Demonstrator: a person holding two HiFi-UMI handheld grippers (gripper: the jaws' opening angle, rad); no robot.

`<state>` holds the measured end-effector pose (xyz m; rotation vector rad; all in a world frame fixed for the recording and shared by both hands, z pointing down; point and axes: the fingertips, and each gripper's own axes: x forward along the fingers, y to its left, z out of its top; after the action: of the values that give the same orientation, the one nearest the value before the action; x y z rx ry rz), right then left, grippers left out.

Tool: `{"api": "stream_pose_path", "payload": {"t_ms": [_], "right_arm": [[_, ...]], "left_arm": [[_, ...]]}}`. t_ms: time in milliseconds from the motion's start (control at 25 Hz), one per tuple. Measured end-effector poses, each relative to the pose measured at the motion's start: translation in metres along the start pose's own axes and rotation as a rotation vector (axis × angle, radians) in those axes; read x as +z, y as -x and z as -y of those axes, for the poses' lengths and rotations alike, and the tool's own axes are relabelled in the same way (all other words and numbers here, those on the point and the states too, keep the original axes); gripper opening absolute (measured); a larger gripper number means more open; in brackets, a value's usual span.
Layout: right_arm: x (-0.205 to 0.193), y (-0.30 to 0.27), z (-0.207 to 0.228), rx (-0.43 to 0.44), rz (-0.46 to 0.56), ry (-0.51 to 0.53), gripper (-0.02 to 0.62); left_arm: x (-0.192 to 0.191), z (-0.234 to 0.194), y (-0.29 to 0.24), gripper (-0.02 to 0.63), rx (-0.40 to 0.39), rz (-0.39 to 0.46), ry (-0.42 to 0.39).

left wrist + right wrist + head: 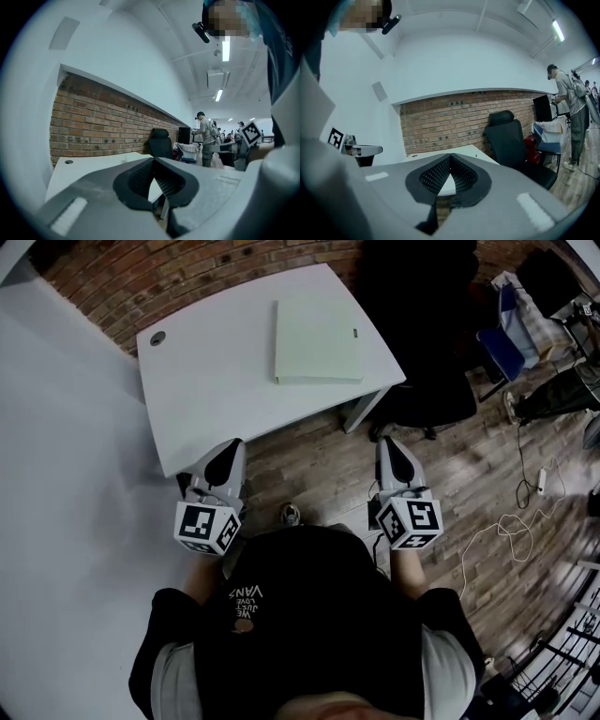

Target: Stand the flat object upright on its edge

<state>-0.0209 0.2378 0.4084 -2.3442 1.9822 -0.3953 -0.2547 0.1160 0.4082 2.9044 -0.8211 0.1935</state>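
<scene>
**Pale-green slab at twelve o'clock, both grippers closed and short of it**

Pale green on white: the flat object (319, 341) lay face down on the white table (206, 362), toward the far right part of the top and well clear of both tools. In the head view the left gripper (225, 454) hung just at the table's near edge. The right gripper (394, 448) hung off the near right corner, over the wooden floor (309, 465).

Each gripper's own view showed its ribbed pads pressed together at the tips with nothing between them. Both were closed and empty.

From the left gripper the object sat at about one o'clock, and from the right gripper at about eleven. It lay ahead and between the two, and the right gripper looked a touch nearer to its closest corner.

The object read as nearly square, so no long axis could be called. Its sides ran roughly twelve-to-six and three-to-nine. By my reckoning nothing of the task was done, and both tools would need to reach forward over the top and spread their jaws before any edge could be lifted.
</scene>
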Motion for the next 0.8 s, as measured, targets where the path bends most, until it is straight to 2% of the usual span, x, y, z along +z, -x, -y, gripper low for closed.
{"api": "stream_pose_path", "payload": {"t_ms": [240,600,800], "right_arm": [[-0.003,-0.009,-0.01,-0.065,0.013,-0.023,-0.002],[-0.007,-0.015,-0.003,-0.108,0.01,-0.011,-0.002],[-0.002,-0.033,0.004,-0.094,0.012,-0.006,-0.002]], "left_arm": [[-0.004,-0.024,-0.012,-0.003,-0.063,-0.02,0.003],[-0.008,-0.037,-0.031,-0.003,-0.089,-0.018,0.026],[-0.006,-0.047,-0.044,-0.003,-0.068,-0.028,0.018]]}}
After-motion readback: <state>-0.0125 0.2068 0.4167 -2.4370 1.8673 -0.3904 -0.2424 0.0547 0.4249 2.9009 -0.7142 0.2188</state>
